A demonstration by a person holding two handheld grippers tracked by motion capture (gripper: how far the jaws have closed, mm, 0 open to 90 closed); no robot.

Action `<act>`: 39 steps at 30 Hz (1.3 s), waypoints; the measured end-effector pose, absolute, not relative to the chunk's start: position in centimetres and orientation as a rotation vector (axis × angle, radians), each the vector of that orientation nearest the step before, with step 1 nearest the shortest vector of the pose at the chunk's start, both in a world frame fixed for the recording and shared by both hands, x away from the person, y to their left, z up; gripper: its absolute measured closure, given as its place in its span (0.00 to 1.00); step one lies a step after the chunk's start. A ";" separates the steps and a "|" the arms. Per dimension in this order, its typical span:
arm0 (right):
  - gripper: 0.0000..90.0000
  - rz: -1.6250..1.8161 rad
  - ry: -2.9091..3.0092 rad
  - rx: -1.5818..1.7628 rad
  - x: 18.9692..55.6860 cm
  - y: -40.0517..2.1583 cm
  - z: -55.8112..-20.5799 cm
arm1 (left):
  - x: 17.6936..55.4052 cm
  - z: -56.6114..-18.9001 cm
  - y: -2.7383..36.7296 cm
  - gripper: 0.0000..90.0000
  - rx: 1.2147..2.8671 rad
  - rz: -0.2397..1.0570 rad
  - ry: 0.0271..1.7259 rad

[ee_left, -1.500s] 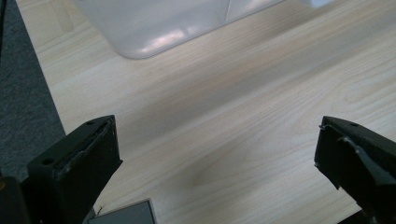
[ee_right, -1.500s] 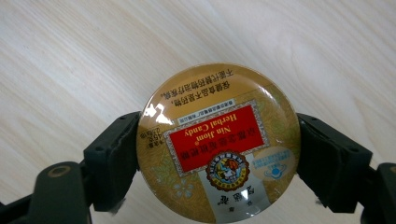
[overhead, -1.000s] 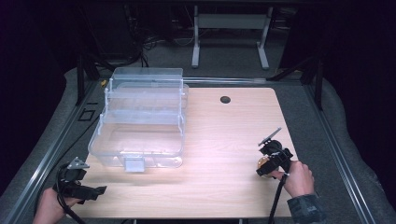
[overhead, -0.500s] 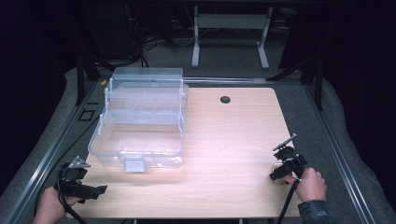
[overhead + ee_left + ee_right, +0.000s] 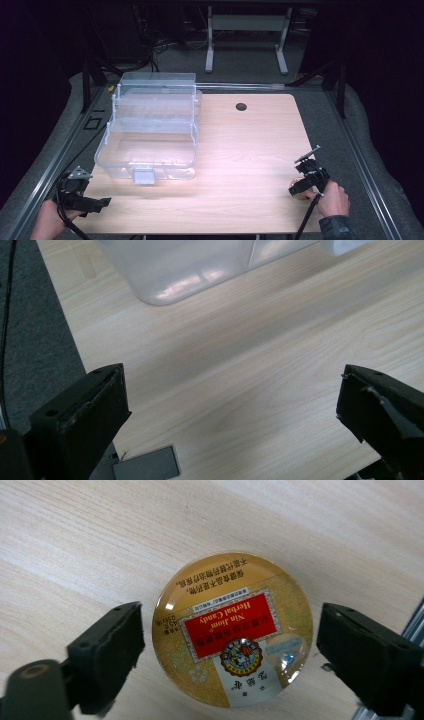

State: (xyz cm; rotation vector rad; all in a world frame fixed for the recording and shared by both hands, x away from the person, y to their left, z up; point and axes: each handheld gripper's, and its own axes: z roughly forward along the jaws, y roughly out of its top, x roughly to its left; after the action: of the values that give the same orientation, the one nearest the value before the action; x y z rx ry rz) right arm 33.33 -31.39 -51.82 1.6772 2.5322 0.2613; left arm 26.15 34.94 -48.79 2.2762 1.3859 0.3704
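right now the right tongs (image 5: 227, 645) hang wide apart over a round gold candy tin (image 5: 233, 630) lying flat on the worktop (image 5: 240, 150), one jaw just beside each side of it and neither touching. to grip well, i'd judge they should drop level until the pads straddle the rim, then close evenly across its widest part. the left tongs (image 5: 230, 415) sit apart and empty, the clear tiered box (image 5: 150, 127) ahead of them.

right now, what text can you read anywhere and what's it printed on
"Nin Jiom Herbal Candy": on the red panel of the round gold candy tin, seen upside down between the right gripper jaws.
Chinese characters along the tin's rim and small print beside the panel: too small to read.
The clear plastic box and the table bear no readable text.
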 end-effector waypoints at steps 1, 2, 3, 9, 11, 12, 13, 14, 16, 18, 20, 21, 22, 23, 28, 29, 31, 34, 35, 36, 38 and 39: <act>0.08 0.266 2.534 1.676 33.3 -31.4 -51.7 | 26.2 -48.6 35.0 0.00 2.277 0.370 1.385; 0.07 0.244 2.520 1.664 33.3 -31.3 -51.5 | 26.2 -48.4 35.1 0.00 2.278 0.368 1.387; 0.06 0.234 2.504 1.657 33.2 -31.2 -51.3 | 26.3 -48.2 35.2 0.00 2.275 0.370 1.391; 0.05 0.279 2.484 1.634 32.8 -30.5 -50.4 | 27.0 -46.0 36.0 0.00 2.247 0.388 1.408; 0.05 0.313 2.501 1.623 32.7 -30.2 -50.1 | 27.4 -44.9 36.3 0.00 2.239 0.385 1.402; 0.05 0.349 2.533 1.626 32.6 -30.2 -50.0 | 27.6 -44.4 36.5 0.00 2.236 0.390 1.401; 0.05 0.288 2.484 1.601 32.5 -29.9 -49.9 | 28.0 -43.8 36.6 0.00 2.228 0.396 1.397; 0.06 0.310 2.495 1.597 32.4 -29.8 -49.8 | 28.2 -43.4 36.7 0.00 2.220 0.397 1.395; 0.06 0.343 2.510 1.600 32.4 -29.7 -49.5 | 29.4 -42.2 37.0 0.00 2.210 0.403 1.397; 0.06 0.324 2.477 1.580 32.3 -29.5 -49.0 | 30.2 -41.7 37.3 0.00 2.207 0.400 1.405; 0.07 0.347 2.495 1.577 32.3 -29.3 -48.8 | 31.5 -41.4 37.7 0.00 2.196 0.387 1.425; 0.07 0.334 2.495 1.568 32.4 -29.2 -48.6 | 32.6 -41.3 37.9 0.00 2.197 0.377 1.441; 0.07 0.314 2.488 1.551 32.4 -28.9 -48.4 | 33.2 -41.3 38.1 0.00 2.192 0.365 1.449; 0.07 0.353 2.508 1.559 32.4 -28.9 -48.3 | 34.0 -41.3 38.3 0.00 2.180 0.357 1.471; 0.08 0.378 2.519 1.544 31.8 -28.7 -47.9 | 37.6 -42.1 38.3 0.00 2.193 0.271 1.519; 0.09 0.349 2.498 1.539 31.7 -28.6 -47.8 | 38.2 -42.3 38.2 0.00 2.198 0.261 1.534; 0.10 0.347 2.483 1.542 31.5 -28.6 -47.7 | 39.4 -42.7 38.1 0.00 2.195 0.232 1.557; 0.11 0.361 2.495 1.538 31.4 -28.6 -47.7 | 40.9 -43.4 37.8 0.07 2.197 0.198 1.585; 0.11 0.347 2.494 1.535 31.5 -28.6 -47.6 | 41.4 -43.7 37.8 0.10 2.203 0.185 1.597; 0.11 0.343 2.498 1.534 31.5 -28.6 -47.6 | 41.7 -44.0 37.7 0.15 2.204 0.178 1.605; 0.11 0.344 2.494 1.534 31.4 -28.5 -47.4 | 42.3 -44.5 37.4 0.24 2.203 0.157 1.616; 0.12 0.346 2.494 1.532 31.4 -28.5 -47.4 | 42.7 -44.7 37.3 0.29 2.201 0.149 1.621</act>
State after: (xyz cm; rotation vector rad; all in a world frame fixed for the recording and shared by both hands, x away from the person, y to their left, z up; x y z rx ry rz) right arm 31.37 -28.52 -47.37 1.5322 2.4936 0.3458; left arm 42.70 37.33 -44.72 2.2015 1.6207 0.1493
